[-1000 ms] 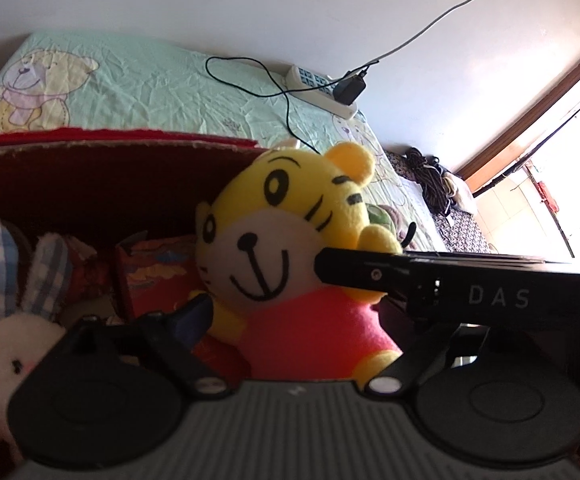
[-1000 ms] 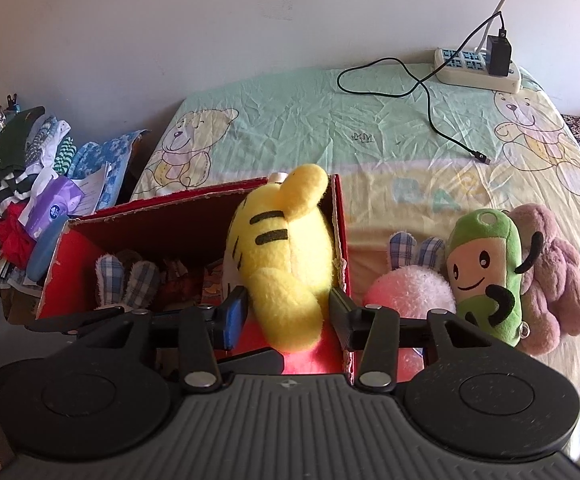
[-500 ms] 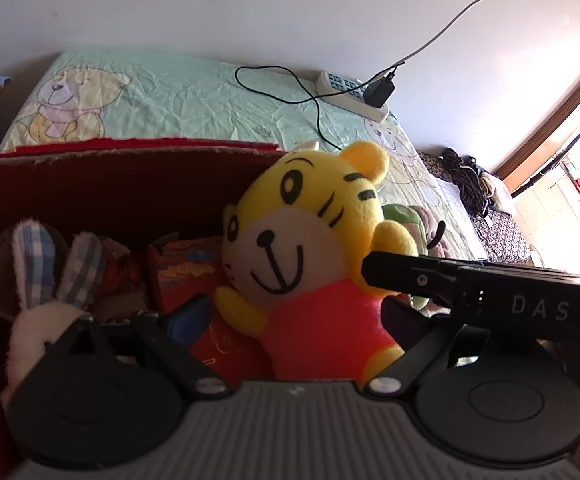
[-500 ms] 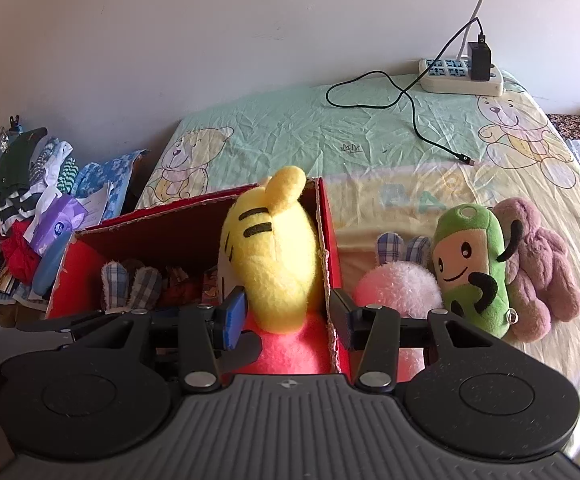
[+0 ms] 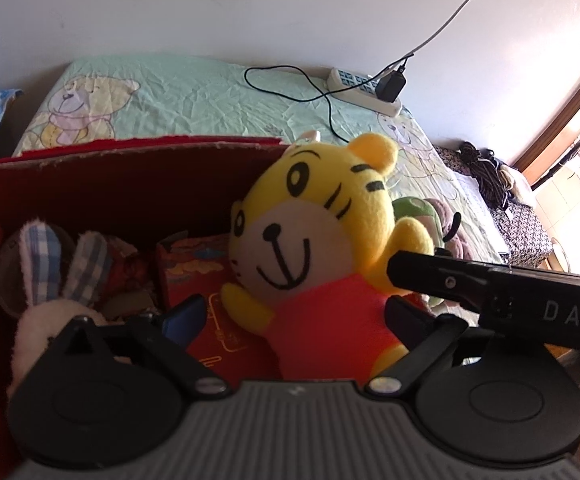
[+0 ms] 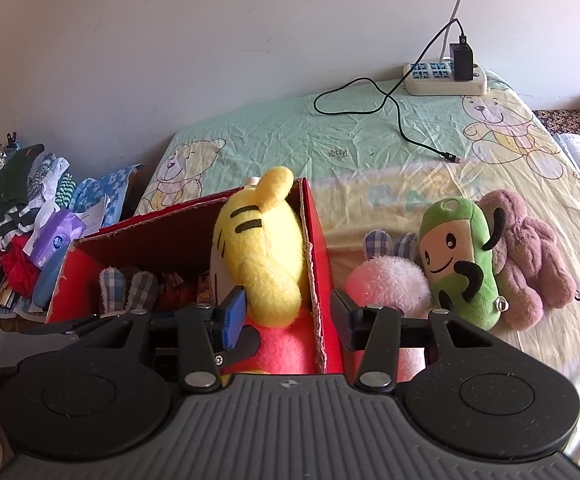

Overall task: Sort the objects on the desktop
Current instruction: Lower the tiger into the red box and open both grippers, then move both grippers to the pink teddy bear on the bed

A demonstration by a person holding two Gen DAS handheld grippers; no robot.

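Both the left gripper [image 5: 294, 320] and right gripper [image 6: 287, 320] are gaping open over a bear-print bedsheet [image 6: 330, 136] lying against a white wall [image 6: 209, 40].

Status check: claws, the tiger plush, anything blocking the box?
Both claws open, left claw and right claw empty. Tiger plush sits in red box, against its right wall. Three plush toys wait outside on the bed; nothing blocking.

Your right gripper [image 6: 287, 320] spreads its fingers across the red cardboard box's [image 6: 314, 248] right wall. A yellow striped tiger plush [image 6: 261, 248] leans inside it; a green bean-shaped plush [image 6: 456, 256] lies outside on the bedsheet [image 6: 290, 136].
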